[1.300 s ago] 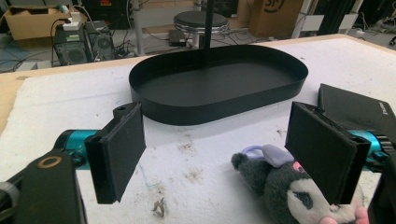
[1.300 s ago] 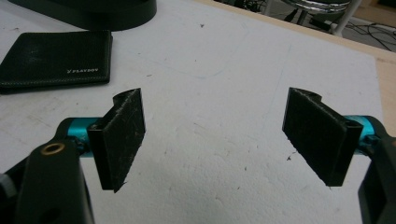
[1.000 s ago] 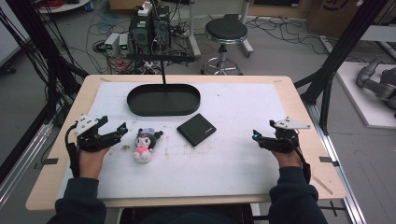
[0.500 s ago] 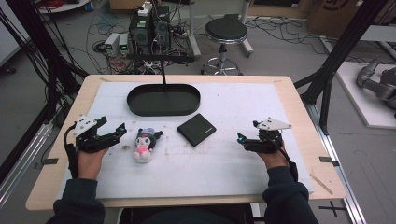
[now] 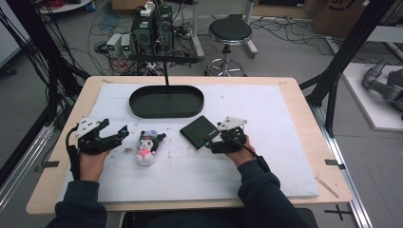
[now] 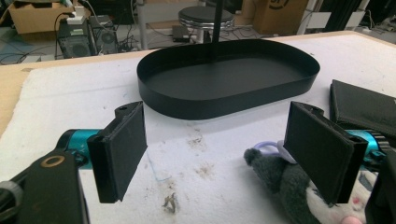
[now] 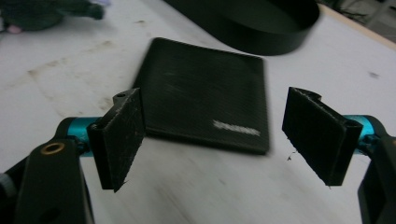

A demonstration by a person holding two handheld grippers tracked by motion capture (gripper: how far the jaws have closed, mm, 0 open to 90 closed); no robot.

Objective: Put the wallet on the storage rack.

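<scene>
Right gripper [image 5: 212, 143] agape by, seemingly, wallet [image 5: 199, 132]

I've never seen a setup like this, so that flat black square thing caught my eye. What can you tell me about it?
The wallet is a flat, dark, squarish case with a finely ribbed, fabric-like face and a small pale logo near one edge. It looks closed and lies flat on the white mat, turned at an angle, just in front of the black tray without touching it. The right gripper sits at its near edge with jaws open, not gripping it.

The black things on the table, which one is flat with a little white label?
The black wallet before the right gripper. The oval black tray has raised walls and no label.
</scene>
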